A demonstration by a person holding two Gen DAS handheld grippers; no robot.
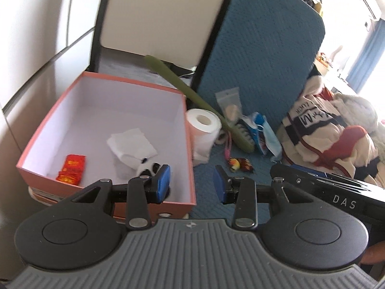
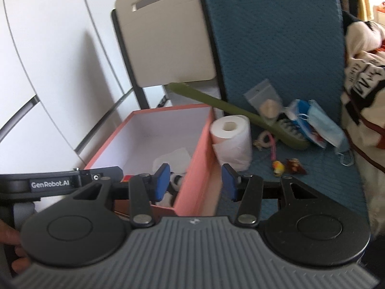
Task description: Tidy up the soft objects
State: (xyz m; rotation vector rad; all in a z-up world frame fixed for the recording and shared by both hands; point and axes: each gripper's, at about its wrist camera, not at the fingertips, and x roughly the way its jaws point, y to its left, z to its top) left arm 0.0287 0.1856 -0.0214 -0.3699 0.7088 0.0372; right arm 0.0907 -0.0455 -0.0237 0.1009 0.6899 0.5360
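Up close, the left gripper (image 1: 191, 184) fills the foreground, its blue-padded fingers (image 1: 161, 185) parted about halfway with nothing between them and nothing touched. They hang over the near right corner of a pink box (image 1: 191, 159), which sits on a blue quilted mat (image 1: 262, 168). Inside the box lie folded white tissue (image 1: 131, 142), a red packet (image 1: 72, 169) and a small black-and-white soft toy (image 1: 149, 167) (partly hidden behind a finger). The right gripper (image 2: 196, 183) is likewise half open and empty, poised above the box's right wall. Just beside the box stands a toilet paper roll (image 2: 231, 139). Farther right on the mat lie a green long-handled brush (image 2: 240, 113), a blue face mask (image 2: 324, 125) and a small yellow toy (image 2: 278, 167).
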